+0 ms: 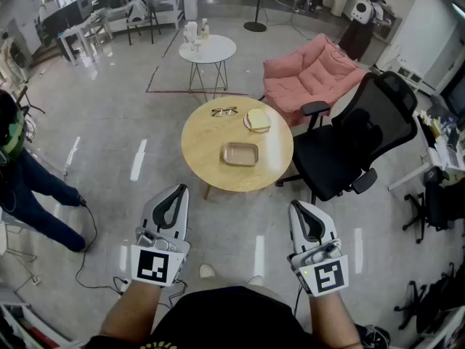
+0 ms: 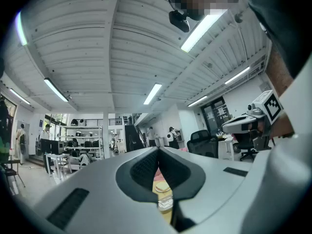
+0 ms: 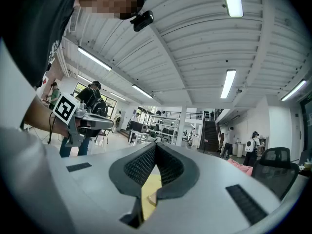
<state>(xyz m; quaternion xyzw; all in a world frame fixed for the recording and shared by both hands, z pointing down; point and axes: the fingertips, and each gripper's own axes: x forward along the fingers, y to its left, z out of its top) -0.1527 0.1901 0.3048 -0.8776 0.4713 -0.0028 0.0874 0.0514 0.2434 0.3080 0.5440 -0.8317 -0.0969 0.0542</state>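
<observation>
The shallow tray (image 1: 240,153) lies on the round wooden table (image 1: 202,162), ahead of both grippers and well apart from them. A plate of bread (image 1: 257,120) and glasses (image 1: 224,111) lie beyond it. The left gripper (image 1: 178,190) and right gripper (image 1: 297,205) each have their jaws pressed together, holding nothing, and a black office chair (image 1: 349,144) stands ahead-right of the right one.

Round table (image 1: 211,147) sits straight ahead, with the tray (image 1: 240,153) on its middle. The plate (image 1: 257,121) is behind the tray to the right, the glasses (image 1: 224,111) behind to the left. Office chair (image 1: 349,147) stands just right of the table, armchair (image 1: 312,71) behind it, small table (image 1: 208,49) farther back. Left gripper (image 1: 179,190) and right gripper (image 1: 296,206) are side by side on the near side.
</observation>
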